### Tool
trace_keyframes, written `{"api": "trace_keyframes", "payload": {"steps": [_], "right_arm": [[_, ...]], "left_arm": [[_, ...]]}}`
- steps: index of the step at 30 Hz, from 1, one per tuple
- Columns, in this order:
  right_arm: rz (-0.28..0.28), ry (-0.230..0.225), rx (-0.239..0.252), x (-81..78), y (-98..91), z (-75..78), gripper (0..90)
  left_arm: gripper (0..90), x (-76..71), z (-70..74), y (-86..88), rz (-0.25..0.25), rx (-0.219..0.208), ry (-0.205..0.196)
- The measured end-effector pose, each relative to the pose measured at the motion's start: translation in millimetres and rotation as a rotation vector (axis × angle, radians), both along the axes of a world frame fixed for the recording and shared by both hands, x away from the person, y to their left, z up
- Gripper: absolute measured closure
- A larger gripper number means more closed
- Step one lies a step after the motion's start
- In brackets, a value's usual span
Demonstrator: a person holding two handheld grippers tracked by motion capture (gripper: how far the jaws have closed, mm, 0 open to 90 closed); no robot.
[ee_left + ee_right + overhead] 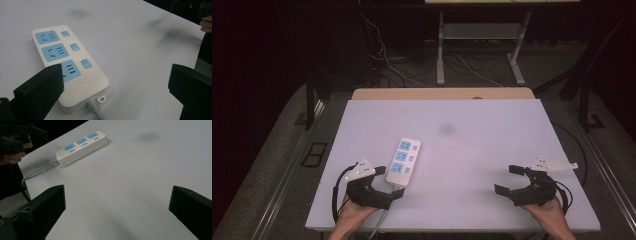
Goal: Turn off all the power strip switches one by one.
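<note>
white power strip (403,161) with three blue sockets is laid flat on the pale worktop (492,150). just beside its cable end, the left hand-held gripper (387,182) is held agape; well apart from it, the right hand-held gripper (508,180) is likewise spread wide.

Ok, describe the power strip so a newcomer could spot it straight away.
Look at the white table, near its front edge on the person's left. Just ahead of the left hand-held gripper lies the power strip: a white block with three blue sockets, each with a blue switch, trailing a grey cable.
</note>
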State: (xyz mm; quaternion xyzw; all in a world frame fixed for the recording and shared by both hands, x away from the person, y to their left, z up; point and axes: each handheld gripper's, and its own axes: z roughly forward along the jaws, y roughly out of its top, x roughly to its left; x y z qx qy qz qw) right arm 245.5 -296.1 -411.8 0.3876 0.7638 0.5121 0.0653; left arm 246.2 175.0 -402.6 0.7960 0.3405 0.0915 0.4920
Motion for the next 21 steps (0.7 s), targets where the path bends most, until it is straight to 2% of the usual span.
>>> {"api": "trace_keyframes", "payload": {"steps": [10,21], "right_arm": [[-0.002,0.001,-0.011,0.1,0.4,-0.5,0.4],[0.000,0.001,-0.014,0.0,0.5,-0.8,0.5]], "left_arm": [[0.0,11.8,16.3,5.7,-0.001,0.033,-0.001],[0.0,25.7,24.3,7.0,-0.010,0.059,0.019]]}}
